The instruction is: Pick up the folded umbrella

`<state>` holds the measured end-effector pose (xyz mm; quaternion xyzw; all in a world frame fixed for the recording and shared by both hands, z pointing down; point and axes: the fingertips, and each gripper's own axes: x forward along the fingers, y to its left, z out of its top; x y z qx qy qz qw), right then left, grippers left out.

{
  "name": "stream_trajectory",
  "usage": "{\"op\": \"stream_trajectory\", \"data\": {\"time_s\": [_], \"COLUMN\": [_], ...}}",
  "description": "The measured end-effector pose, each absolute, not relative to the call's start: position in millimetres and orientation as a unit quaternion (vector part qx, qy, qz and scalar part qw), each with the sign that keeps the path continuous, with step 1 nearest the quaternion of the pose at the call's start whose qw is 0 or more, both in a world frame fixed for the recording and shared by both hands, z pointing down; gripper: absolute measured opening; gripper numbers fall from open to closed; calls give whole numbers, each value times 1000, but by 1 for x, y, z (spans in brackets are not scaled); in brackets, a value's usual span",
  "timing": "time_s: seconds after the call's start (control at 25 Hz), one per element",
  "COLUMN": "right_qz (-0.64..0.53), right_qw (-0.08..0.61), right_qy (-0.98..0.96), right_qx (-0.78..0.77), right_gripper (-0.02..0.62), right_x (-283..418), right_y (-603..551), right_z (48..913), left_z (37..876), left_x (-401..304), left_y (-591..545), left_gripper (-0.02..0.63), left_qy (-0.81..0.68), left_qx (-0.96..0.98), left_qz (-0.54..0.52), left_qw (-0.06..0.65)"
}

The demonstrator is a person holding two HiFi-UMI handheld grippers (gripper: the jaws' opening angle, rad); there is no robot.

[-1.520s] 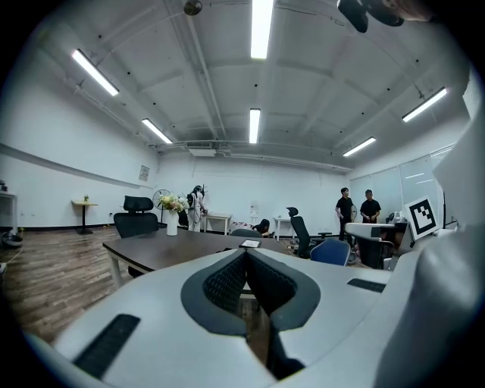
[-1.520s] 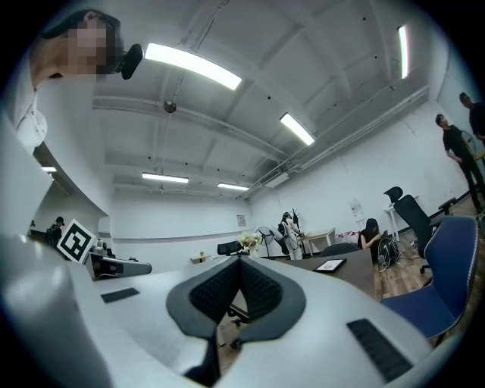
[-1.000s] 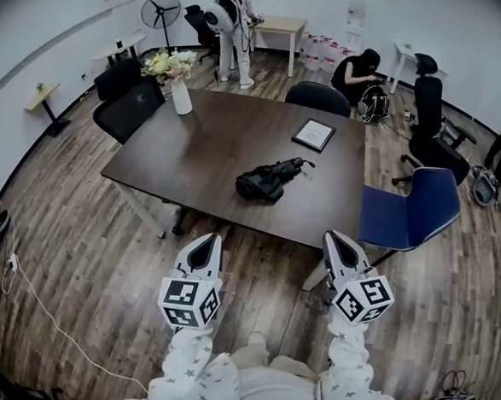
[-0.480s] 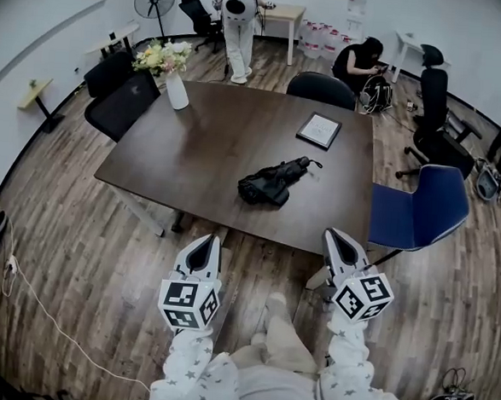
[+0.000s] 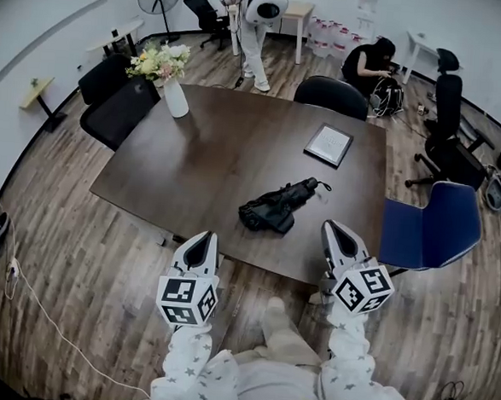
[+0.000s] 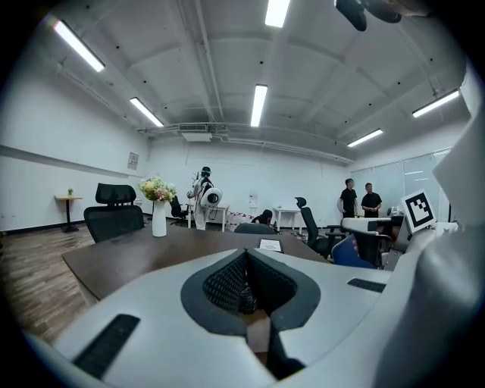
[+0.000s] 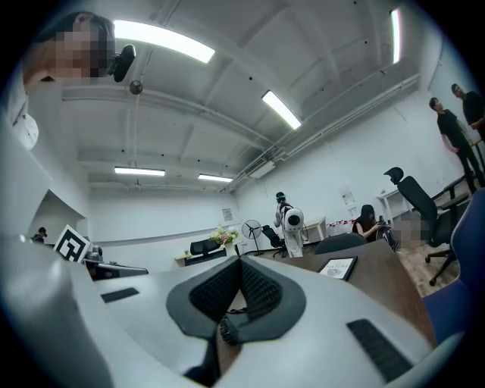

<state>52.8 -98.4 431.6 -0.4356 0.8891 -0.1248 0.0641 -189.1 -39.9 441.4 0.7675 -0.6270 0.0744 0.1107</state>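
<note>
Both jaw pairs are closed and empty: the left hand-held gripper (image 5: 203,238) and right hand-held gripper (image 5: 331,230) hover at the bench (image 5: 207,153) edge. The folded umbrella (image 5: 277,208) lies on the bench ahead, untouched.

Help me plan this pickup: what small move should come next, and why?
Probably bring the right claw forward over the dark wooden table and open it: it and the left claw are shut at the table's near edge, and the black folded umbrella lies nearer the right.
</note>
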Motion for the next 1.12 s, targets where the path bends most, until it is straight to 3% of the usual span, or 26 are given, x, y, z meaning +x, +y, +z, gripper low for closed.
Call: {"op": "stream_trajectory", "data": {"time_s": [0.72, 1.12], "right_qz": [-164, -202], "right_qw": [63, 42], "right_qy": [882, 867], "right_qx": [-437, -454], "right_gripper": [21, 21], "right_x": [63, 68], "right_y": [-227, -243], "right_z": [456, 493], "left_z": [467, 510], "left_x": [-155, -119], "left_y": [-181, -236], "left_gripper": [25, 27], "left_qy": [-590, -518], "left_qx": [786, 806], "left_qz": [130, 240], "left_qw": [134, 155]}}
